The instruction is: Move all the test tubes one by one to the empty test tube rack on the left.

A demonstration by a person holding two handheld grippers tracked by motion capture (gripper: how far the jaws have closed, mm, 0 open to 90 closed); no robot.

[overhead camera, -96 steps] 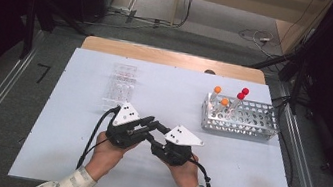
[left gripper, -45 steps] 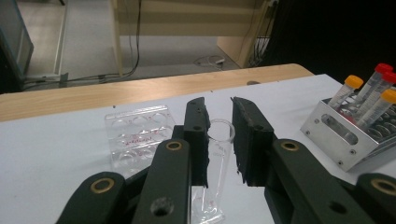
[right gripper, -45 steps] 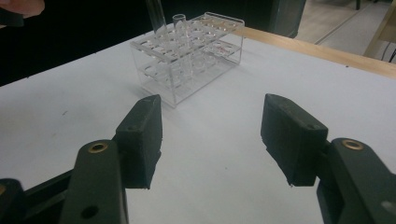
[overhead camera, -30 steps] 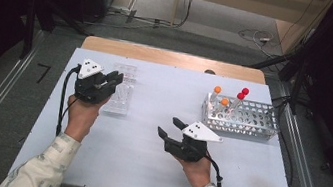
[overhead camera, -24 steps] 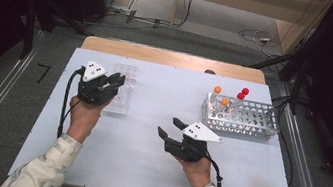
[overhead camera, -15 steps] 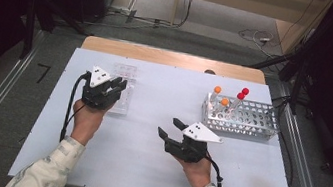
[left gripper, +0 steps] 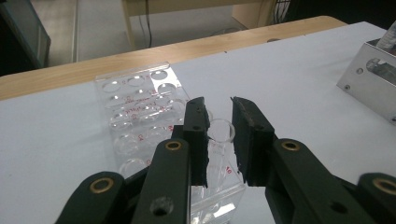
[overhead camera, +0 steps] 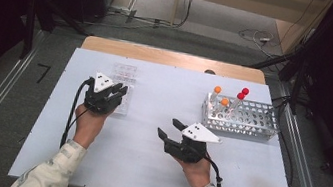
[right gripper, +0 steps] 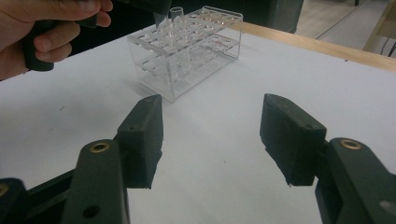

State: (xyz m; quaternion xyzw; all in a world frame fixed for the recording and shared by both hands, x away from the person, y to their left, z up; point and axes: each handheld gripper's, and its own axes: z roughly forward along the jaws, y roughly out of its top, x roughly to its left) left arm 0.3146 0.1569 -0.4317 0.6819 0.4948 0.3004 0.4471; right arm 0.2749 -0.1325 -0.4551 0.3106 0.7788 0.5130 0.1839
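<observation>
Clear glass tube [left gripper: 218,140] now sits lower in the clear rack [overhead camera: 121,88] vs a sec ago, left tongs [left gripper: 219,135] clamped on it at counter [overhead camera: 143,165] left; right tongs [right gripper: 212,135] wide, empty; counts: 2 racks, 3 capped tubes [overhead camera: 226,102] in metal rack [overhead camera: 250,124].

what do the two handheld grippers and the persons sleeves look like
Both the left gripper and the right gripper are black, each with two blocky black jaws, brass-coloured rivets at the jaw pivots and a grey three-cornered plate on top. A black cable trails from each back along the forearm. The sleeves are pale cream with a faint mottled pattern, ending at the wrists.
</observation>
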